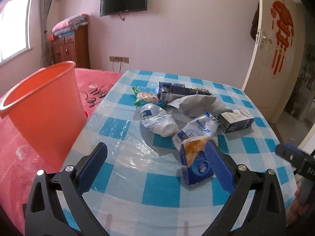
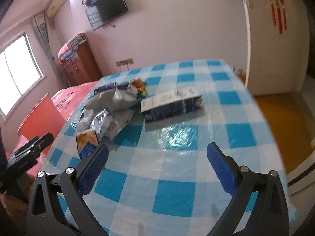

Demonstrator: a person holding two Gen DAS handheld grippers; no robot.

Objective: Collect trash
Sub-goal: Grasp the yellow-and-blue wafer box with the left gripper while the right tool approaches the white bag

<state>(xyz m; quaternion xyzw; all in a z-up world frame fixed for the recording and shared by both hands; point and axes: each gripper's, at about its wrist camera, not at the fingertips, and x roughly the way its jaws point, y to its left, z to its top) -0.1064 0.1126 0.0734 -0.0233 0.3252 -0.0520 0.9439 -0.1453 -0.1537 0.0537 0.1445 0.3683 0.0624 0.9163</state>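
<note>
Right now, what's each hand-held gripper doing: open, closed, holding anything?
Left hand-held gripper: open, holding nothing; small blue snack packet stands beside its right finger.
Right hand-held gripper: open, empty.

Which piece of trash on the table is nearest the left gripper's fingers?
The small blue and orange packet, standing right beside the left gripper's right finger. The crushed bottle, wrappers and cartons all lie farther back on the table.

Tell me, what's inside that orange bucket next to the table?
From the left wrist view only the upper inner wall of the orange bucket shows, and it looks bare. Its near wall hides the bottom, so I cannot tell whether any trash is in it. The trash pile lies on the table.
</note>
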